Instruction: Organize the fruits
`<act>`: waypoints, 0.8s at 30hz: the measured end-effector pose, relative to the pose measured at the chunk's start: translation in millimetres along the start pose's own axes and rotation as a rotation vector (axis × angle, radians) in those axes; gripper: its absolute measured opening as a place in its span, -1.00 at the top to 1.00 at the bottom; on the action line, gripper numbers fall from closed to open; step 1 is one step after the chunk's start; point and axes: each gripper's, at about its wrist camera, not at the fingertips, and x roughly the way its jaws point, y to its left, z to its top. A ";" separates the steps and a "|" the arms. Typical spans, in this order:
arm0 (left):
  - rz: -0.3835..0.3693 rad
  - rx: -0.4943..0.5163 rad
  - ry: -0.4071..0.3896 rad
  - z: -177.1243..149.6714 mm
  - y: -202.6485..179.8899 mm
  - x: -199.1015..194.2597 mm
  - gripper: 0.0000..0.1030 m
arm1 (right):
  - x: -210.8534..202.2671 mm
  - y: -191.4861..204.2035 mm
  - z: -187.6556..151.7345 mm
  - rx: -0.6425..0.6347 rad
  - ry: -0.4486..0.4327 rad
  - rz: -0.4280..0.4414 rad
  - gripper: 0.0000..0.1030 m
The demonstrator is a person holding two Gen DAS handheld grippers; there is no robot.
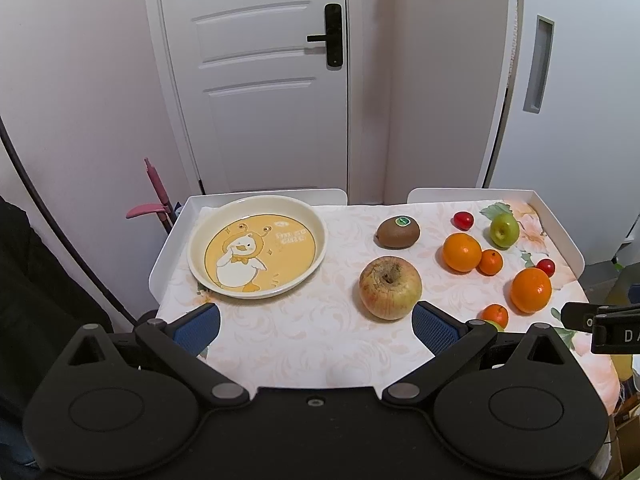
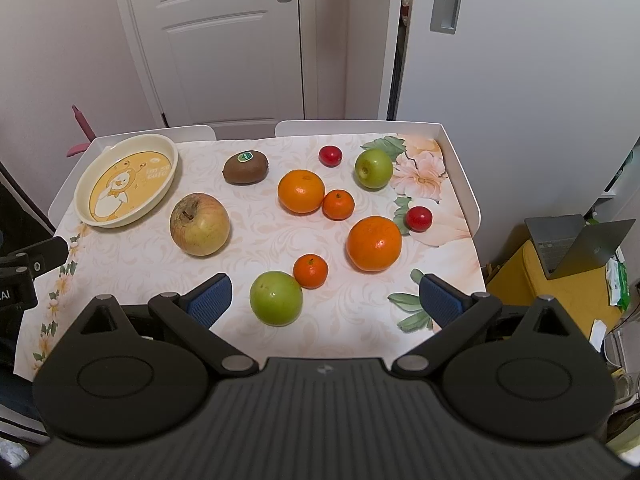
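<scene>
A cream plate with a yellow duck picture (image 1: 256, 248) (image 2: 126, 180) sits empty at the table's far left. Loose on the flowered cloth lie a big yellowish apple (image 1: 390, 288) (image 2: 199, 224), a kiwi (image 1: 398, 232) (image 2: 245, 167), two big oranges (image 2: 301, 191) (image 2: 374, 243), two small mandarins (image 2: 338, 205) (image 2: 310, 271), two green apples (image 2: 373, 168) (image 2: 276, 298) and two small red fruits (image 2: 330, 156) (image 2: 418, 219). My left gripper (image 1: 316, 326) is open and empty over the near edge. My right gripper (image 2: 326, 300) is open and empty, with the near green apple between its fingers' line.
The white table has raised rims (image 2: 460, 172) at the back and sides. A white door (image 1: 256, 80) stands behind it. A laptop on a yellow stool (image 2: 576, 252) is to the right. A pink handle (image 1: 156, 196) leans at the left.
</scene>
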 end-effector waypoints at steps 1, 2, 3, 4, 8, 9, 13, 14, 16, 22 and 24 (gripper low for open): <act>0.001 0.000 0.000 -0.1 0.0 -0.1 -1.00 | 0.5 -0.2 -0.1 0.000 0.000 0.000 -1.00; 0.001 0.000 -0.001 0.0 0.1 0.0 -1.00 | 0.6 -0.3 0.0 0.000 0.000 0.000 -1.00; 0.001 -0.001 0.000 0.3 0.2 0.3 -1.00 | 0.7 -0.4 0.0 -0.001 0.000 0.000 -1.00; 0.001 -0.001 0.000 0.5 0.4 0.6 -1.00 | 0.8 -0.6 0.2 -0.001 0.000 0.000 -1.00; 0.002 -0.002 0.000 1.9 0.9 1.5 -1.00 | 1.2 -0.8 0.4 -0.001 0.001 -0.001 -1.00; 0.002 -0.003 0.000 2.8 1.4 2.1 -1.00 | 0.4 -0.1 0.6 -0.001 0.001 0.000 -1.00; 0.003 -0.007 0.002 3.7 2.1 3.2 -1.00 | 1.3 -0.7 0.4 0.000 0.001 0.000 -1.00; 0.002 -0.009 0.003 3.6 2.6 3.3 -1.00 | 0.3 -0.1 0.5 -0.001 0.001 0.001 -1.00; 0.003 -0.012 0.004 3.4 3.0 3.8 -1.00 | 1.2 -1.0 1.1 -0.001 0.002 0.001 -1.00; 0.006 -0.011 0.003 2.8 2.3 3.4 -1.00 | 0.1 -1.5 3.0 0.002 -0.003 0.001 -1.00; 0.007 -0.012 0.003 2.8 2.5 3.4 -1.00 | 0.3 -1.6 3.1 0.001 -0.005 0.003 -1.00</act>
